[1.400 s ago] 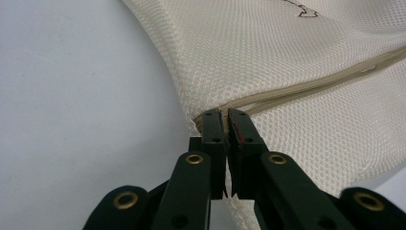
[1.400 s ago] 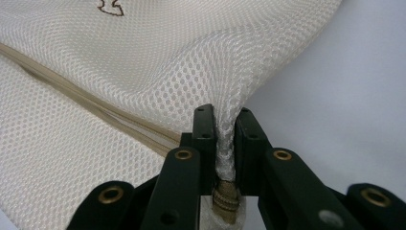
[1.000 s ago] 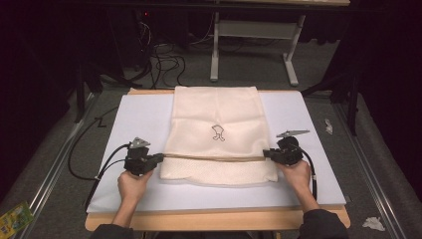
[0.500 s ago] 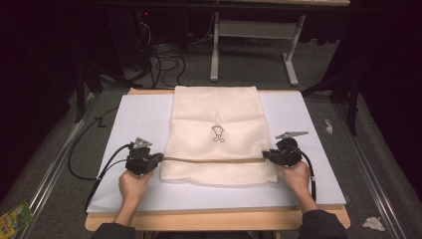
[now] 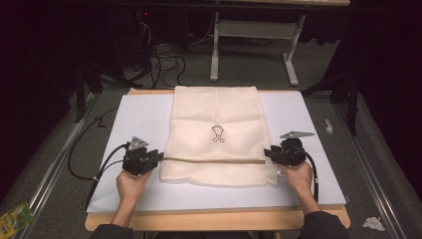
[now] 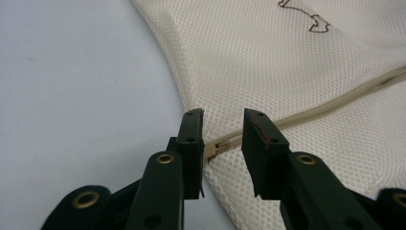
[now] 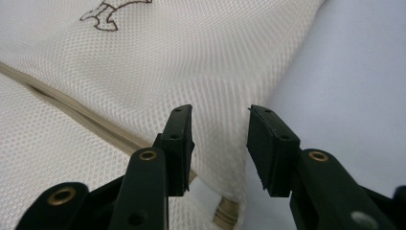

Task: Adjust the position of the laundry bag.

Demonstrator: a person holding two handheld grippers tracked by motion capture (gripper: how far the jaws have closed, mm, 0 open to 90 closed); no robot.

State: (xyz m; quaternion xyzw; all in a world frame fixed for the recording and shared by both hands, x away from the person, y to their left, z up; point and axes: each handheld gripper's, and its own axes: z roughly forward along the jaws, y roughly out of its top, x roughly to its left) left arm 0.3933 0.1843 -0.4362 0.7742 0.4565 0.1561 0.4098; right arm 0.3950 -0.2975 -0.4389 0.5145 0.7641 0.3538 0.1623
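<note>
— Claws first: how do the two stand?

— Both are parted and hold nothing. The left claw (image 6: pixel 221 132) has its jaws apart with a clear gap between them, and the small tan zipper pull (image 6: pixel 216 145) lies in that gap, close against the left-hand jaw; whether it touches the jaw cannot be told. The right claw (image 7: pixel 219 129) is parted about as wide, with the edge of the mesh bag (image 7: pixel 158 57) and the pale blue mat (image 7: pixel 354 72) showing between its jaws.

— And where does the bag lie?

— From the high view, the cream mesh bag (image 5: pixel 219 134) lies flat in the middle of the mat (image 5: pixel 139 119), which covers the wooden tabletop (image 5: pixel 209 220). Its long side runs away from the person, and its far edge reaches the far edge of the mat. A tan zipper (image 5: pixel 214 160) crosses the bag from side to side, nearer the person's end. A small dark drawing (image 5: pixel 217 133) sits near the bag's middle, just beyond the zipper.

— How do the claws sit against it?

— The left claw (image 5: pixel 158 157) is at the bag's left edge, at the zipper's end, held by the left hand (image 5: pixel 131 183). The right claw (image 5: pixel 267 153) is at the bag's right edge, at the other end of the zipper, held by the right hand (image 5: pixel 298 174). Both point inward toward each other across the bag. In the right gripper view the zipper (image 7: pixel 91 115) runs up to the left-hand jaw.
</note>
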